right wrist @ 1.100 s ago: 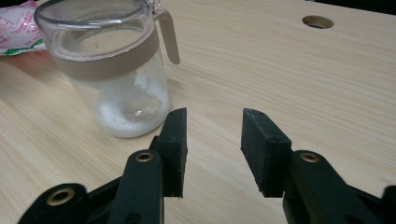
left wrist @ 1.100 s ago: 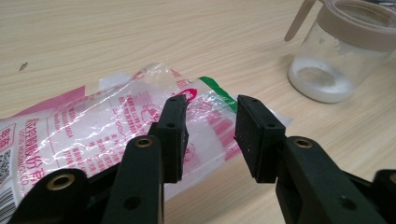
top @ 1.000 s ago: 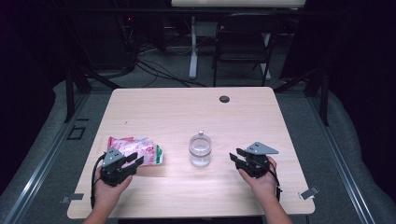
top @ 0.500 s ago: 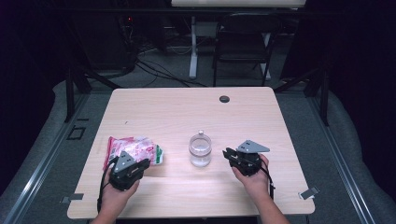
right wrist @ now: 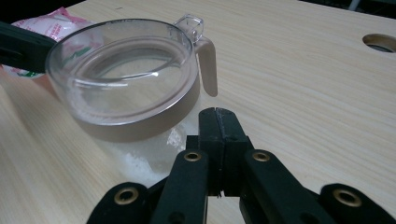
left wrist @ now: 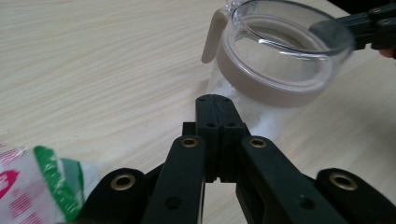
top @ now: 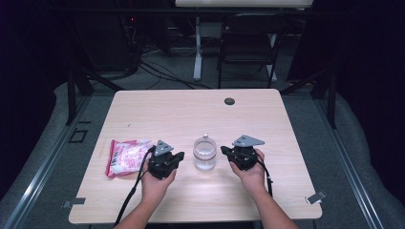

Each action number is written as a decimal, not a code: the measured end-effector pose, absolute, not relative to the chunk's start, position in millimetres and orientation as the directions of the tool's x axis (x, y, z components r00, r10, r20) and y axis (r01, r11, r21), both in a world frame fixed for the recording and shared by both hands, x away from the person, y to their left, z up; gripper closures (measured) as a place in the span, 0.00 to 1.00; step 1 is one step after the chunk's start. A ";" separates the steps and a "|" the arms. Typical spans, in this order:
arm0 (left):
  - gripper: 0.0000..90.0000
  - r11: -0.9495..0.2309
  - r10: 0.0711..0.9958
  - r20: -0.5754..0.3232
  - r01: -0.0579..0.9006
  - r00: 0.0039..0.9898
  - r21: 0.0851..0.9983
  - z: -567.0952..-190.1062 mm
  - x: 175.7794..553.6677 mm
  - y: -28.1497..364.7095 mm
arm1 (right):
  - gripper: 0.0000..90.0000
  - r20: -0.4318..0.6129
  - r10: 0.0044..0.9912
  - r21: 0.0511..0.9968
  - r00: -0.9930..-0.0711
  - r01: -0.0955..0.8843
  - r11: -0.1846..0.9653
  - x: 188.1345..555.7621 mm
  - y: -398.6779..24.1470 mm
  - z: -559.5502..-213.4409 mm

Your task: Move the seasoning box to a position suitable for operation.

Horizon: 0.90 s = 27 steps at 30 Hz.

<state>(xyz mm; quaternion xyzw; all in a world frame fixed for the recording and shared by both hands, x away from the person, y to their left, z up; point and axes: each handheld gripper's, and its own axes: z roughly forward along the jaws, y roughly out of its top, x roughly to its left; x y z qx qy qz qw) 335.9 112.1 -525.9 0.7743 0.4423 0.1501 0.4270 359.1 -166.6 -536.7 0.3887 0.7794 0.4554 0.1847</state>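
High view, left gripper: held in the person's left hand at the near middle of the tabletop, pointing right toward the jar; its jaws have just been closing and now meet, with nothing between them.
Left gripper view: the left gripper has its two black jaws pressed flat together, tips just short of the jar, not touching it as far as can be told.
High view, right gripper: held in the person's right hand, pointing left at the jar from the other side; its jaws have just been closing too and are now together, empty.
Right gripper view: the right gripper has its jaws closed tip to tip just beside the jar's tan collar; whether they touch it cannot be told.
Jar: clear, upright, standing between the two grippers at the near middle of the tabletop; it has a clear lid, a tan band below it and a small tan tab hanging at one side; white powder clings to the inside.
Packet: pink and white plastic wrapper with a green edge, lying flat just left of the left gripper.
Round hole: dark, set in the far part of the tabletop, well apart from the jar.
Cables: a black one trails from each gripper back along the forearm.
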 end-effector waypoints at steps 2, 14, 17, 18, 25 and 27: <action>1.00 -0.254 0.821 -0.136 0.568 0.554 0.783 -528.4 342.2 106.1 | 1.00 0.070 0.770 0.852 -0.634 0.439 0.284 363.0 -165.3 -537.7; 1.00 -0.277 0.827 -0.098 0.554 0.553 0.785 -533.6 359.9 85.1 | 1.00 0.083 0.754 0.854 -0.652 0.436 0.283 370.2 -156.0 -539.5; 1.00 -0.272 0.812 -0.124 0.558 0.571 0.784 -534.0 361.7 88.1 | 1.00 0.095 0.750 0.849 -0.654 0.447 0.282 369.8 -157.6 -539.0; 1.00 -0.276 0.809 -0.121 0.553 0.576 0.786 -534.2 361.2 88.4 | 1.00 0.092 0.751 0.849 -0.653 0.446 0.284 369.1 -157.4 -538.8; 1.00 -0.311 0.788 -0.102 0.535 0.608 0.786 -533.7 358.7 90.5 | 1.00 0.070 0.753 0.840 -0.654 0.445 0.309 357.0 -155.4 -536.1; 1.00 -0.325 0.771 -0.104 0.528 0.629 0.785 -533.6 357.8 92.4 | 1.00 0.065 0.750 0.840 -0.659 0.442 0.315 353.0 -155.3 -535.6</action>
